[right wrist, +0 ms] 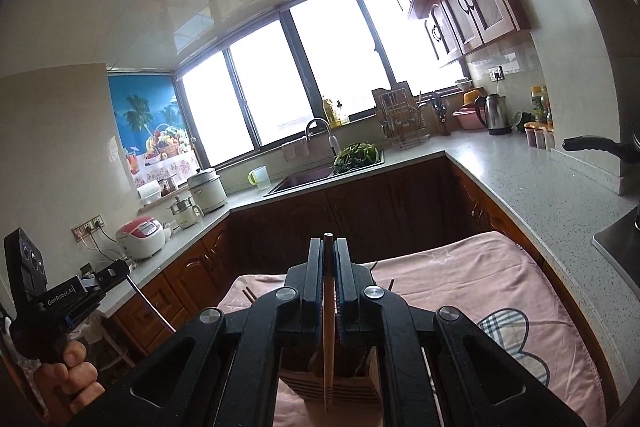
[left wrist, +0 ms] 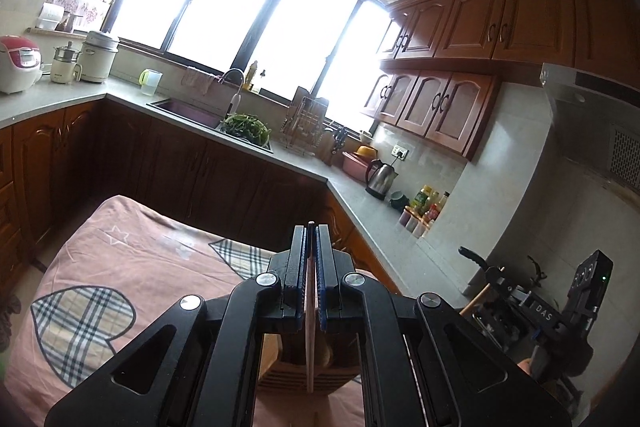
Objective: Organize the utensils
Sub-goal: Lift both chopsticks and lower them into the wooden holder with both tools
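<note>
My left gripper (left wrist: 311,227) is shut on a thin wooden chopstick (left wrist: 310,355) that hangs down over a slatted wooden utensil holder (left wrist: 304,375) on the pink cloth. My right gripper (right wrist: 328,241) is shut on another wooden chopstick (right wrist: 328,347), whose lower end hangs over the same wooden holder (right wrist: 348,391). The left gripper's body also shows in the right wrist view (right wrist: 76,291), with a chopstick sticking out of it. The right gripper's body shows at the right edge of the left wrist view (left wrist: 560,307). Dark chopstick ends (right wrist: 249,294) lie on the cloth.
The holder stands on a table covered by a pink cloth with plaid hearts (left wrist: 120,287). Behind it runs an L-shaped grey counter (left wrist: 360,187) with a sink, greens, a dish rack, a kettle (left wrist: 380,179), bottles, rice cookers (left wrist: 18,67). A pan handle (right wrist: 596,145) juts out at right.
</note>
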Demonstrator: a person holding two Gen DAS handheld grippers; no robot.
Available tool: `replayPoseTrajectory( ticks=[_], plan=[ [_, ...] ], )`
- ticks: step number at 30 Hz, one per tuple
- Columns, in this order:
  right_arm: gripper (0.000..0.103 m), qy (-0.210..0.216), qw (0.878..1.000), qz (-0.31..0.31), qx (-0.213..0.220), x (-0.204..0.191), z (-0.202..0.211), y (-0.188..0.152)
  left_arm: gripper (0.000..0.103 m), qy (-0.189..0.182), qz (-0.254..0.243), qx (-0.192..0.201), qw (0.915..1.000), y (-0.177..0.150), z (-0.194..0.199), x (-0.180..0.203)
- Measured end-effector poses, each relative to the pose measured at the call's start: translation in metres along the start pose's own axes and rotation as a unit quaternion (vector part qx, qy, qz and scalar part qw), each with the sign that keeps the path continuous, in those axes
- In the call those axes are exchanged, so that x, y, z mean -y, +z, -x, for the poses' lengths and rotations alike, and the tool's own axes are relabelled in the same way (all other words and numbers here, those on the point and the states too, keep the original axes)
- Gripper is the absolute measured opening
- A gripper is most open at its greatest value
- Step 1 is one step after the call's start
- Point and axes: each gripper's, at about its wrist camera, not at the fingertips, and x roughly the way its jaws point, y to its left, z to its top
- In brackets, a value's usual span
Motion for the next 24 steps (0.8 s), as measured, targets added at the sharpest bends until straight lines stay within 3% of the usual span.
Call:
replayPoseTrajectory(
  ticks=[8,24],
  plan=[
    [0.005,-0.014,1.000,0.000,0.011,0.013,-0.040,0.001,0.003,0.013,-0.002,0.008,0.9999,0.003,-0.047,0.001],
    [0.005,-0.040,0.998,-0.005,-0.047,0.036,-0.093,-0.071,0.004,0.037,-0.009,-0.050,0.9980,-0.067,-0.109,-0.023]
  ],
)
